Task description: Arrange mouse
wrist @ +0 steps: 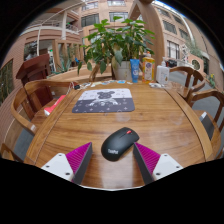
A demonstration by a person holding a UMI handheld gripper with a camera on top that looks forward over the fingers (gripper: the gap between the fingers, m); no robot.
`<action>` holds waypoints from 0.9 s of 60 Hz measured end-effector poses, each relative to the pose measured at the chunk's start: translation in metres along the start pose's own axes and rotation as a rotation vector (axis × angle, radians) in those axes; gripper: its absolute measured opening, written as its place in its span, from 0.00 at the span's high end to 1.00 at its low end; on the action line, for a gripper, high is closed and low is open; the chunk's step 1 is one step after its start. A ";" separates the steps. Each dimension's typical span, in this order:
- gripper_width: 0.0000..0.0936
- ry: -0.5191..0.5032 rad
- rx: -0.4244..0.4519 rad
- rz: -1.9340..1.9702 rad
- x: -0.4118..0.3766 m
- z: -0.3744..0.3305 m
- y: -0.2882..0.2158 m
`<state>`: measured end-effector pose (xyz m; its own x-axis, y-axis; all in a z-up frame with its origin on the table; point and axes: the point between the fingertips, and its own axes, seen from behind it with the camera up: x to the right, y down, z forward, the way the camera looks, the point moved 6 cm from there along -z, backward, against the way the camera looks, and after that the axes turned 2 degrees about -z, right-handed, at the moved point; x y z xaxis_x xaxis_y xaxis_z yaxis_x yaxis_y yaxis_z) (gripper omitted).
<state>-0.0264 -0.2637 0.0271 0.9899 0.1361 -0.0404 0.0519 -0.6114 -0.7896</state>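
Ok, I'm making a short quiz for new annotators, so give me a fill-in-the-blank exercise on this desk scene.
1. The black mouse lies on the wooden table between the fingers of the claw, which is ____.
2. Beyond the mouse lies a ____ with a dark printed picture.
3. The pads on the claw's fingers are ____ in colour.
4. At the table's far end stands a leafy green ____.

Missing words: open; mouse pad; magenta; plant.
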 end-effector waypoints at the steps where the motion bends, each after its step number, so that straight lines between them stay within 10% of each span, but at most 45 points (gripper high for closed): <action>1: 0.09 -0.001 0.001 0.000 -0.001 0.003 -0.002; 13: 0.14 0.021 -0.002 -0.023 -0.011 0.036 -0.024; 25: 0.51 0.082 -0.007 -0.053 -0.021 0.046 -0.029; 54: 0.65 -0.042 0.108 -0.031 -0.060 -0.016 -0.081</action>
<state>-0.0881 -0.2351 0.1036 0.9816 0.1872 -0.0384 0.0657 -0.5192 -0.8521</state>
